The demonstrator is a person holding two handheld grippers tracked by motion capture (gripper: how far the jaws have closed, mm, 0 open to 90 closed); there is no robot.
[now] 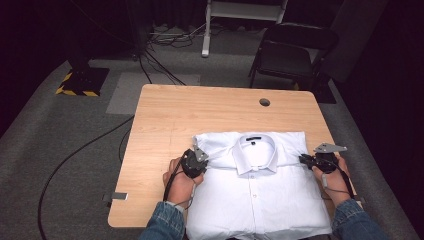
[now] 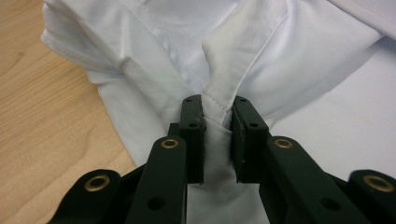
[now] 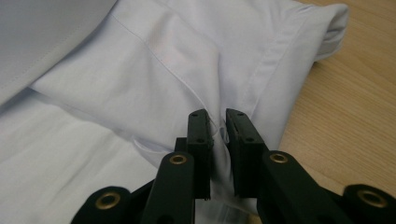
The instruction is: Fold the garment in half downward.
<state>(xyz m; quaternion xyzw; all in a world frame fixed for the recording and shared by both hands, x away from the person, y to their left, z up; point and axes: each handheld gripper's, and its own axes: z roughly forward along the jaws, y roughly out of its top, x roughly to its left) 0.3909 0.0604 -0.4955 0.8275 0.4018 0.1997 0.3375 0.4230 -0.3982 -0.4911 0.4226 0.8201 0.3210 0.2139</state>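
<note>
You've got the white button-up cotton shirt [image 1: 260,192] lying face up on the light wooden table [image 1: 165,115], collar away from you, lower hem hanging near the table's front edge. Both claws are clamped on it at shoulder level. Your left gripper [image 2: 218,112] is closed narrow on a pinched ridge of cloth by the shirt's left shoulder fold; your right gripper [image 3: 217,122] is likewise closed on a small tuck near the folded sleeve edge [image 3: 299,60], just beside bare wood.

Risks from here, as I judge them:
- Right bite looks thin, prob. one or two layers only. Pull hard and it slips out, leaving that side behind and the fold skewed.
- Left bite is deeper but bunched; dragging w/ it may crease the shoulder or tug the collar [image 1: 256,150] off centre.
- Lift unevenly and the sleeve folded under can fall open.
- Hem sits close to the table edge; pulling toward yourself could slide the shirt off.

Move both hands together, slow, same height.
</note>
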